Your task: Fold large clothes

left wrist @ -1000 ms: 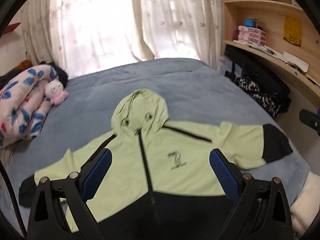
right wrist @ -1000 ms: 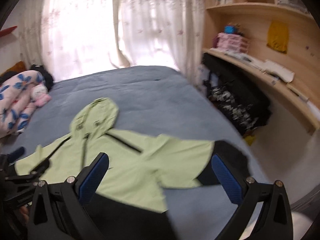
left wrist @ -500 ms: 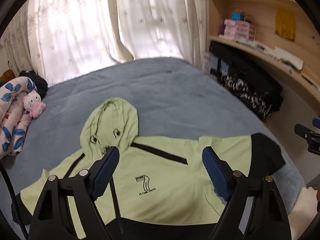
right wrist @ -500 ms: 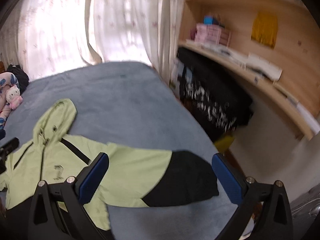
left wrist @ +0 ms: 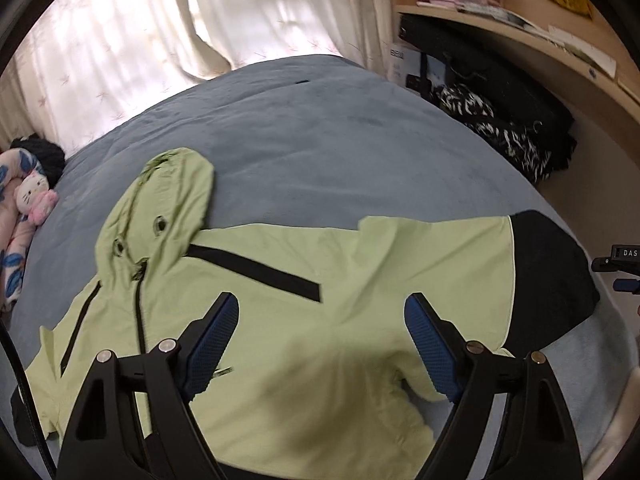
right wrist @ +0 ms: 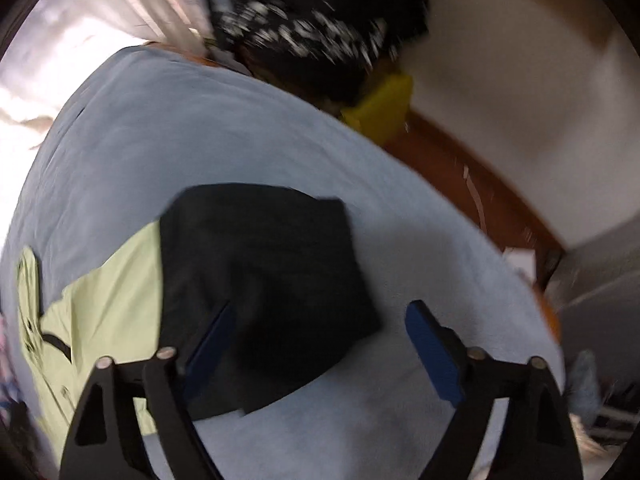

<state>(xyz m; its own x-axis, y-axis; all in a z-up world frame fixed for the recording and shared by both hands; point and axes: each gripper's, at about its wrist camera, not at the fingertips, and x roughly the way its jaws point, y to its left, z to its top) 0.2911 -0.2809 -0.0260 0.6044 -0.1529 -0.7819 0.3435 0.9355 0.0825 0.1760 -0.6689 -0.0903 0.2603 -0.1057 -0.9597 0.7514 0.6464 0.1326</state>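
A light green hooded jacket with black cuffs and hem lies spread face up on the blue-grey bed. Its hood points to the far left. My left gripper is open and empty, hovering over the chest near the right armpit. My right gripper is open and empty, low over the black cuff of the right sleeve; its left finger is over the cuff and its right finger is over bare bed. That cuff also shows in the left wrist view.
A plush toy and floral bedding lie at the bed's left edge. Dark bags and a wooden shelf stand right of the bed. A yellow object lies past the bed's edge, where the floor drops away.
Both grippers have moved right and lower toward the jacket. The right gripper has swung down over the black right cuff, and its view is blurred by motion.
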